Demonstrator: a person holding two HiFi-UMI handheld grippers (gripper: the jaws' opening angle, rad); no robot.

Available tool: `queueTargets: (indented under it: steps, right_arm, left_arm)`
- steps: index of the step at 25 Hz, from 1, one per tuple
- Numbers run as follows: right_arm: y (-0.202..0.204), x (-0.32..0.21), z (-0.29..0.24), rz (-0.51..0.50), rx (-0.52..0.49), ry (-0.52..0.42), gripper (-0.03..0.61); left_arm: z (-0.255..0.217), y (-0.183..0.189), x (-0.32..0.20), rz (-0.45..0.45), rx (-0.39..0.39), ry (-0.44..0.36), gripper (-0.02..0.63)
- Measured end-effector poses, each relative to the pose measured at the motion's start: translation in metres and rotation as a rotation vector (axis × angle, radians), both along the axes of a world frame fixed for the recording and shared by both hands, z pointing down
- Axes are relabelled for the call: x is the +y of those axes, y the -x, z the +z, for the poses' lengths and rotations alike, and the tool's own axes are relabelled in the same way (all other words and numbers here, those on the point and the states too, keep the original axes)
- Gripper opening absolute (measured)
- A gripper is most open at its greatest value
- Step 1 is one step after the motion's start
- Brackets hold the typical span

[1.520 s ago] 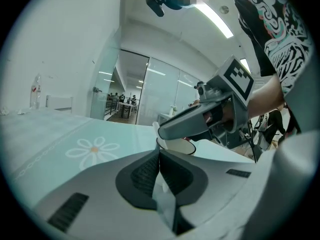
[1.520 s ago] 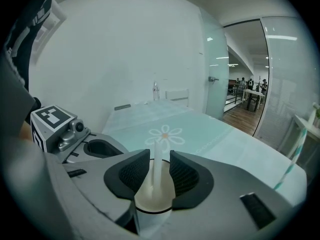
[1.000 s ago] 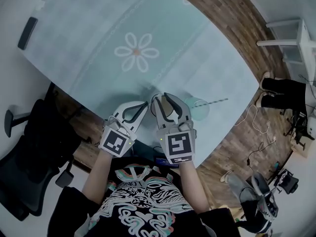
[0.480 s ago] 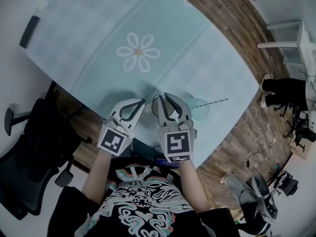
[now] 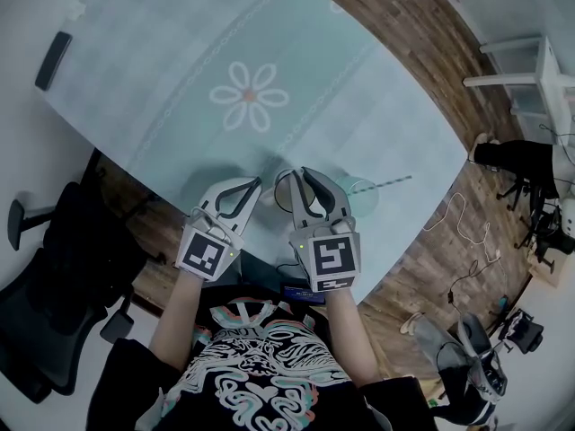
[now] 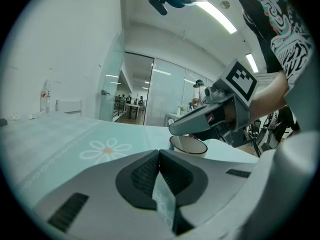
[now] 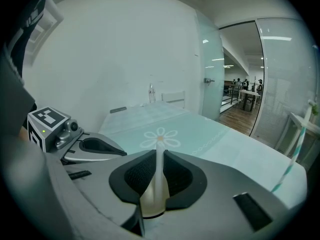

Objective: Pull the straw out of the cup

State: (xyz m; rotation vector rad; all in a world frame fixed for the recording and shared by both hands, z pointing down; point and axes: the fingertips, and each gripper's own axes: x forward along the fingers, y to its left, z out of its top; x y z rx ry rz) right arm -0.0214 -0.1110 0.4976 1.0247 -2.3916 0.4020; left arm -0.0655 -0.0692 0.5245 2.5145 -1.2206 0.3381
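Observation:
A pale cup stands near the table's front edge, and a thin striped straw leans out of it to the right. In the left gripper view the cup shows a dark rim. My right gripper sits just left of the cup. Its jaws have just been closing and are shut on a slim pale stick that pokes out past the pads. The straw stays apart at the right edge of the right gripper view. My left gripper is beside the right one, shut and holding nothing.
The teal tablecloth has a white flower print. A dark flat device lies at the far left corner. A black office chair stands left of me. White shelving and cables are on the wooden floor to the right.
The left gripper has shifted slightly left. The right gripper, cup and straw have kept their places.

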Motion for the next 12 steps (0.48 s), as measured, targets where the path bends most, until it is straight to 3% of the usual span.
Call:
queueTargets:
  steps: [12]
  right_arm:
    - [-0.024, -0.004, -0.005, 0.105, -0.078, 0.02, 0.058]
  left_arm:
    - [-0.007, 0.002, 0.001, 0.014, -0.004, -0.016, 0.0]
